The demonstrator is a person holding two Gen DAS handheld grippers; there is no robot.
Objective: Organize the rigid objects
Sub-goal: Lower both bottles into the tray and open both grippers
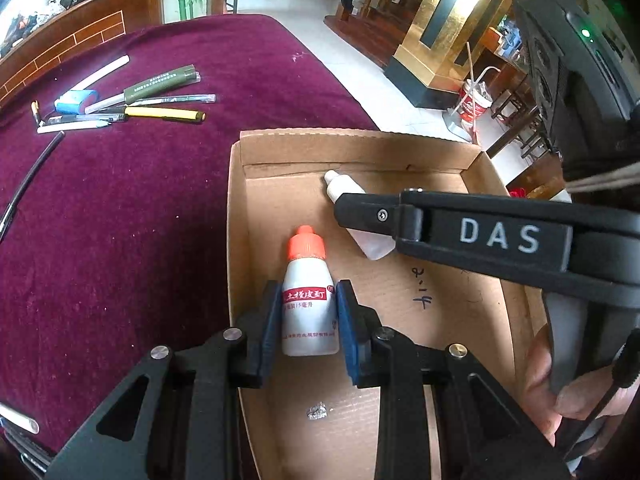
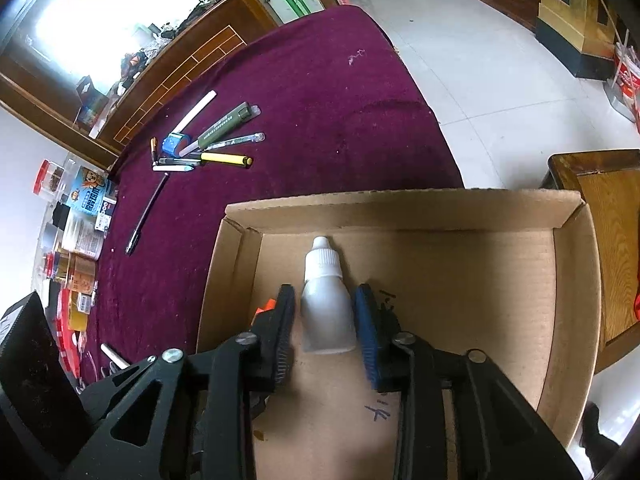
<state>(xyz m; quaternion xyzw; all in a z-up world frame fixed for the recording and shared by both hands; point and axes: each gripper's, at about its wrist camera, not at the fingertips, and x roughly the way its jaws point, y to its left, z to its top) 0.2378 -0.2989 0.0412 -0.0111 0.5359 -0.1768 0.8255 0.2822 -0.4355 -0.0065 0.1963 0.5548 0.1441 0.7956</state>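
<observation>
A table covered with a dark red cloth (image 2: 320, 92) is seen, and on it an open cardboard box (image 2: 576, 280) is placed near the edge, with a group of pens and markers (image 1: 132, 100) lying well apart from it. Inside the box, the bottle with the orange cap (image 1: 307, 296) is pinched between the blue pads of the left gripper (image 1: 307, 320). The plain white bottle (image 2: 326, 304) lies on the box floor between the fingers of the right gripper (image 2: 326, 320), whose pads are spread a little and do not press it.
</observation>
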